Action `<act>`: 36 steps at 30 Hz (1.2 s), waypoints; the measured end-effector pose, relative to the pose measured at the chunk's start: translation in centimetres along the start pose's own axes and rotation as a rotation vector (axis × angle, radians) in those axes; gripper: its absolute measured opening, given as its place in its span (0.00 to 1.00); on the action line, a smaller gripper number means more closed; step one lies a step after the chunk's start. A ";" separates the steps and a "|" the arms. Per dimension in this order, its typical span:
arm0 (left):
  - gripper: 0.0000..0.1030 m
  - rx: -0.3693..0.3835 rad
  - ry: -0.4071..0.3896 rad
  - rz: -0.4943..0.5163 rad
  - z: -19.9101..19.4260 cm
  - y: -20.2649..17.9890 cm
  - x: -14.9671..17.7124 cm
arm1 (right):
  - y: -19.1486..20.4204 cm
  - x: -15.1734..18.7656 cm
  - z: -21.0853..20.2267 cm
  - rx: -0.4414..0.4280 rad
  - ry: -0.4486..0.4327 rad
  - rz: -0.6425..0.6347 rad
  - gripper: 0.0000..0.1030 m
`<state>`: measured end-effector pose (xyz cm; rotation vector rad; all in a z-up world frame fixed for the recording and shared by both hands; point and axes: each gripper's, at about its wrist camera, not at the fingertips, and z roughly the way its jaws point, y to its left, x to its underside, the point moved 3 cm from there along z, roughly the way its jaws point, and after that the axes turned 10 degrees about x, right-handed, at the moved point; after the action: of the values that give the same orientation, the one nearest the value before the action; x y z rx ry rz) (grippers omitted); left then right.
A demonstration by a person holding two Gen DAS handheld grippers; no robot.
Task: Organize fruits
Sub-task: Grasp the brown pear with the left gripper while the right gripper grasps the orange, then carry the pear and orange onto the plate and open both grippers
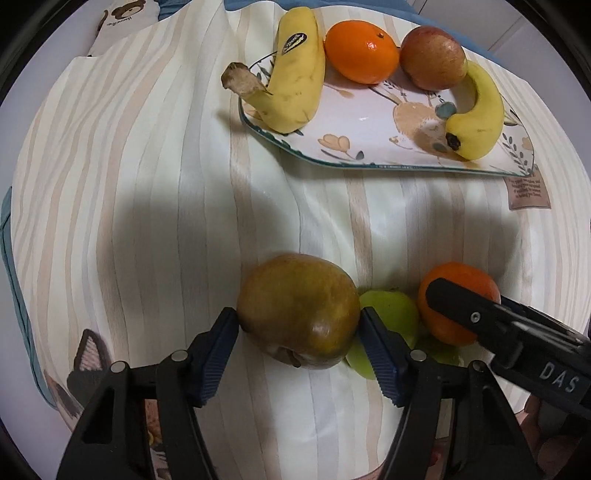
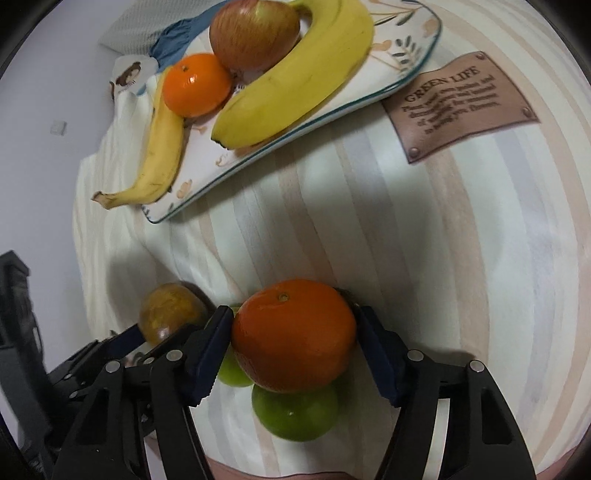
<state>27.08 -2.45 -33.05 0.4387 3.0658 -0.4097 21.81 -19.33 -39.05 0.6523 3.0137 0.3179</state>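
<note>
My left gripper (image 1: 299,325) is shut on a brownish apple (image 1: 297,310) low over the striped cloth. My right gripper (image 2: 291,332) is shut on an orange (image 2: 293,334); it also shows in the left wrist view (image 1: 458,299). Green fruits (image 2: 295,413) lie on the cloth under and beside the orange, and between the two grippers (image 1: 391,310). Farther off, a floral plate (image 1: 369,122) holds two bananas (image 1: 295,81) (image 1: 480,114), an orange (image 1: 362,51) and a red apple (image 1: 432,57). The plate (image 2: 332,110) also shows in the right wrist view.
A striped cream cloth (image 1: 147,184) covers the surface. A brown leather label (image 2: 461,103) reading "GREEN LIFE" is sewn on it beside the plate. A bear-print fabric (image 1: 125,14) and blue cloth lie at the far edge.
</note>
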 end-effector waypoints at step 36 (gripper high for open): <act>0.63 0.095 -0.123 -0.010 -6.6 -4.1 -14.0 | -2.1 -10.4 -12.8 0.100 -0.349 -0.088 0.66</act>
<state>39.49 -8.37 -24.88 0.3848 2.9398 -0.5629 29.32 -27.96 -27.01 0.5164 2.7243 0.0418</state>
